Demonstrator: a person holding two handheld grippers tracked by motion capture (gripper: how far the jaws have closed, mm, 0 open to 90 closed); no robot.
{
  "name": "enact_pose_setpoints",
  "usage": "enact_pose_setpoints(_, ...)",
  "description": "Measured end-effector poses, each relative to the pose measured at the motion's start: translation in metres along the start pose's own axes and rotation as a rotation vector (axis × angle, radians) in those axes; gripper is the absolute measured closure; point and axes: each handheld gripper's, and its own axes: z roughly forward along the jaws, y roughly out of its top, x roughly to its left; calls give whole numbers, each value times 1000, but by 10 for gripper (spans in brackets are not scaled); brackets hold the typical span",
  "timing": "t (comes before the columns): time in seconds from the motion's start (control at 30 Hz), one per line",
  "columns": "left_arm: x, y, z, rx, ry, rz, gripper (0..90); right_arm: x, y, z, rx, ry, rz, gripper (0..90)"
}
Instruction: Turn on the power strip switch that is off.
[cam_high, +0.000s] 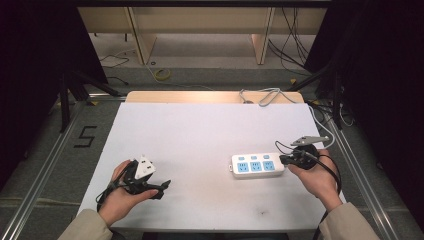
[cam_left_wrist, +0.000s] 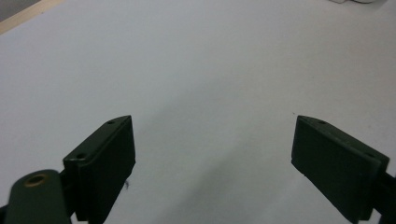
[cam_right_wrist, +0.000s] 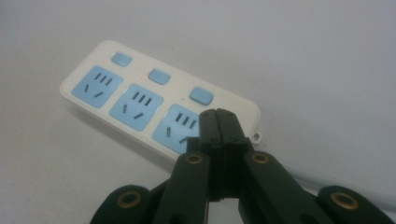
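Your right gripper (cam_right_wrist: 218, 114) is squeezed tight with nothing in it, its tips over the near end of the white power strip (cam_high: 257, 165) lying on the table (cam_high: 200, 130). Your left gripper (cam_left_wrist: 212, 149) is wide apart, holding nothing.

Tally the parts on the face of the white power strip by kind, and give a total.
Blue sockets: 3
Blue buttons: 3
Total: 6, all on the power strip
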Motion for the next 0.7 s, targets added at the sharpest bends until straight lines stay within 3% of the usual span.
enact_pose_setpoints(0.7, -1, 1, 1, -6, 2, -4, 141, 1, 11, 11, 19, -1, 2, 900)
